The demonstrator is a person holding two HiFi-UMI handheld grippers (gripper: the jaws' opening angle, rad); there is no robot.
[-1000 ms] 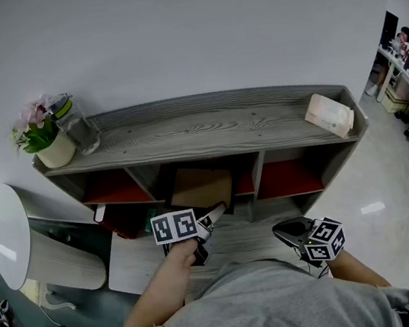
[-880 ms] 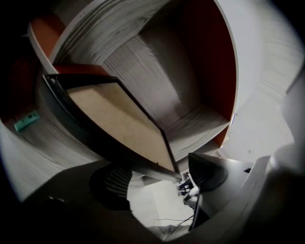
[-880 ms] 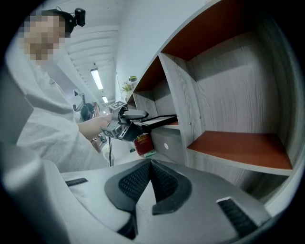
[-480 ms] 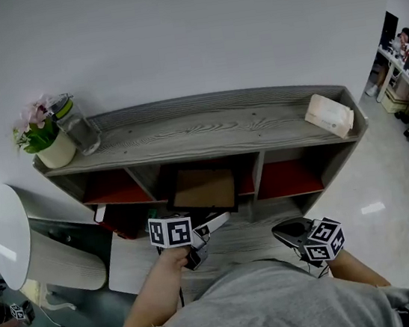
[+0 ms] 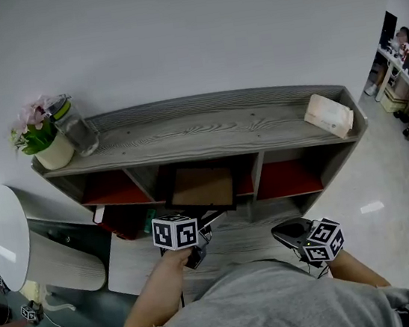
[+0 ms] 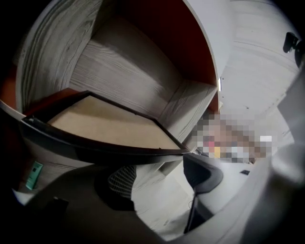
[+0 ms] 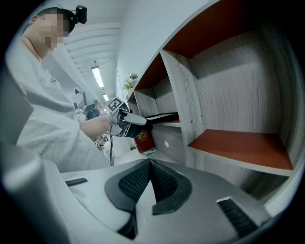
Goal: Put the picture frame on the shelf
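Observation:
The picture frame (image 5: 202, 188) lies tilted in the middle compartment of the grey wooden shelf (image 5: 185, 135), its brown back up and its dark rim jutting out at the front. In the left gripper view the frame (image 6: 105, 125) runs across just beyond the fingertips. My left gripper (image 5: 203, 231) (image 6: 162, 174) sits right in front of that rim, open. Its jaws have just been closing, with nothing between the pads. My right gripper (image 5: 283, 229) (image 7: 150, 164) hangs shut and empty in front of the right compartment (image 7: 238, 145). From there the left gripper (image 7: 128, 125) shows at the frame's edge (image 7: 162, 116).
On the shelf top stand a flower pot (image 5: 49, 143) and a glass jar (image 5: 79, 127) at the left, and a beige box (image 5: 330, 115) at the right. A red item (image 7: 143, 140) sits low under the left compartment. A white round table (image 5: 3, 232) is at the far left.
My left gripper let go of the frame's lower edge, drew back slightly and rolled. The frame settled flatter in the middle compartment. The right gripper stayed still.

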